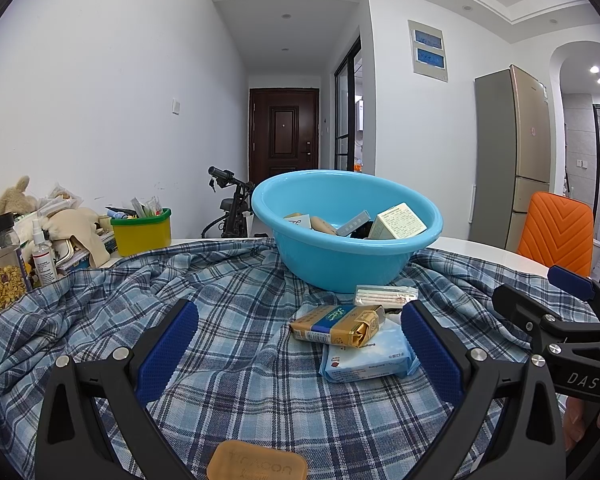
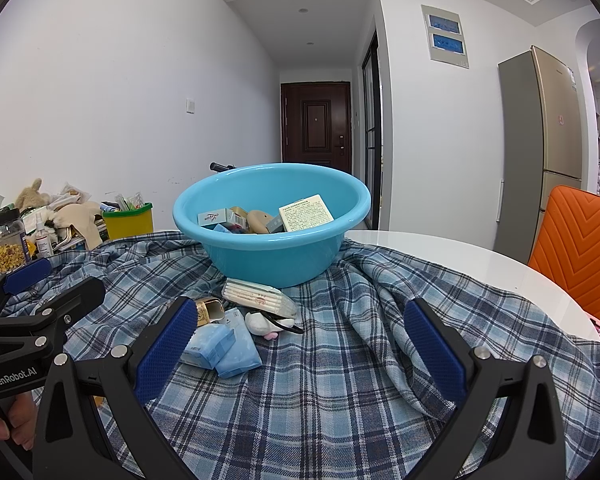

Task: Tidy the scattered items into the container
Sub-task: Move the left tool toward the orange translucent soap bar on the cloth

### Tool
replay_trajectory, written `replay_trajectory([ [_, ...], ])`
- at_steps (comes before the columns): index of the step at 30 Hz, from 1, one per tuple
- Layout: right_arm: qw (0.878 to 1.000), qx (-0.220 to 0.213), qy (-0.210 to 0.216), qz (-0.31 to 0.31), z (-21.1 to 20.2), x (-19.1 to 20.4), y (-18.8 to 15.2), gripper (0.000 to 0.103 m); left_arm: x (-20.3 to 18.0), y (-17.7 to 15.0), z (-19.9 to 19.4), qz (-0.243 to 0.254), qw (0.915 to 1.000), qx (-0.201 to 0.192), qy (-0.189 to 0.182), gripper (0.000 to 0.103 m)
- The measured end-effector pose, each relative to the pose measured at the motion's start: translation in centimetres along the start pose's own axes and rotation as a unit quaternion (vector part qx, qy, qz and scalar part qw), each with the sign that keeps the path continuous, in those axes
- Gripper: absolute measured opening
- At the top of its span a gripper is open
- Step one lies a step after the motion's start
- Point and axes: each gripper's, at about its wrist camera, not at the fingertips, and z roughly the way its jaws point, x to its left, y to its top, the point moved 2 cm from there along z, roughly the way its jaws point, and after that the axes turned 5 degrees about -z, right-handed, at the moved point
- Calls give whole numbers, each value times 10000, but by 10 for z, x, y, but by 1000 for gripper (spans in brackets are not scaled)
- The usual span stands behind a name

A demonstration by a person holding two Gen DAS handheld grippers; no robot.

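A light blue basin [image 1: 332,264] [image 2: 268,256] stands on a plaid cloth [image 1: 228,296] and holds several boxes and packs. In front of it lie a gold and blue pack [image 1: 340,326], a pale blue tissue pack [image 1: 368,360] [image 2: 238,350], a white packet [image 1: 384,295] [image 2: 256,298], a light blue box [image 2: 210,344] and a small white plush charm [image 2: 266,324]. A tan soap bar [image 1: 256,466] lies close under my left gripper. My left gripper [image 1: 300,344] [image 2: 52,284] is open just short of the packs. My right gripper [image 2: 300,344] [image 1: 544,292] is open beside them, over bare cloth.
At the far left are a yellow bin [image 1: 142,230], a spray bottle [image 1: 44,258], a jar of cereal [image 1: 2,272] and plush toys [image 1: 18,198]. The white round table [image 2: 480,264] shows at the right, with an orange chair [image 2: 576,244] behind it.
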Motion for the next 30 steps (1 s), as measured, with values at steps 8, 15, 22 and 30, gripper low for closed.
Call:
replay_trajectory([
  [8,10000,23,-15,1,1,-2,-1,103,-3,2,3,-1,10000,11,4,103],
  [15,9999,149,-21,21,5,-4,0,103,2,-3,10,6,9999,127,-10,103],
  [22,9992,396,-78,31,14,-5,-2,103,2,-3,10,-19,9998,161,99,103],
  [30,9931,1114,147,328,25,-15,-7,103,15,-2,21,-354,9945,985,92,103],
])
